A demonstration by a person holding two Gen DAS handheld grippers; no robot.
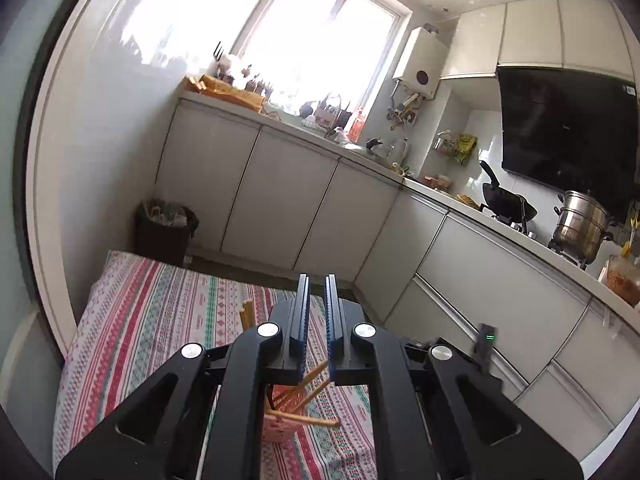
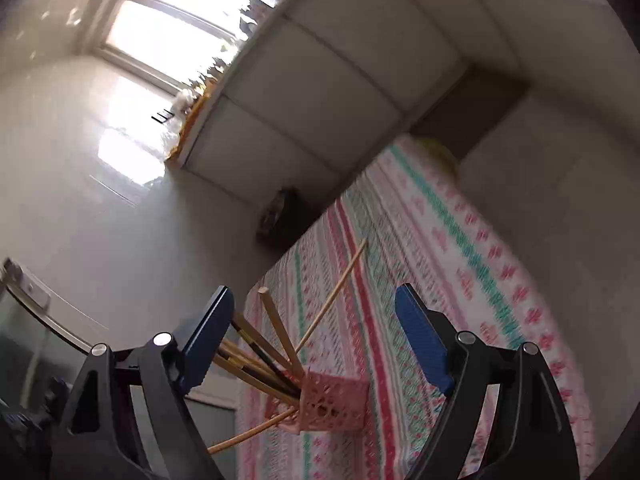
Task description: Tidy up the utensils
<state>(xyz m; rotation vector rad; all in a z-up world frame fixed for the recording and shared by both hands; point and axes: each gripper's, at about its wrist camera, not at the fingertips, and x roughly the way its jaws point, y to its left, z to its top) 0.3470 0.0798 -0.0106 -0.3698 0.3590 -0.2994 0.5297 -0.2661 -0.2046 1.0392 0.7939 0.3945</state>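
Observation:
A pink lattice holder (image 2: 334,404) stands on the striped tablecloth (image 2: 420,260), with several wooden chopsticks (image 2: 280,330) fanning out of it at different angles. One chopstick (image 2: 248,434) pokes out low at its side. My right gripper (image 2: 314,294) is open wide just above the holder; the chopstick ends rise between its blue pads without touching them. In the left wrist view the same holder (image 1: 280,424) shows under the gripper body, mostly hidden by it. My left gripper (image 1: 318,280) is shut and holds nothing, pointing out over the far end of the table.
A dark bin (image 1: 164,224) stands on the floor past the table's far left corner. White cabinets (image 1: 280,200) run along the back and right. The counter carries a steel pot (image 1: 582,228), a black wok (image 1: 506,200) and clutter under the window.

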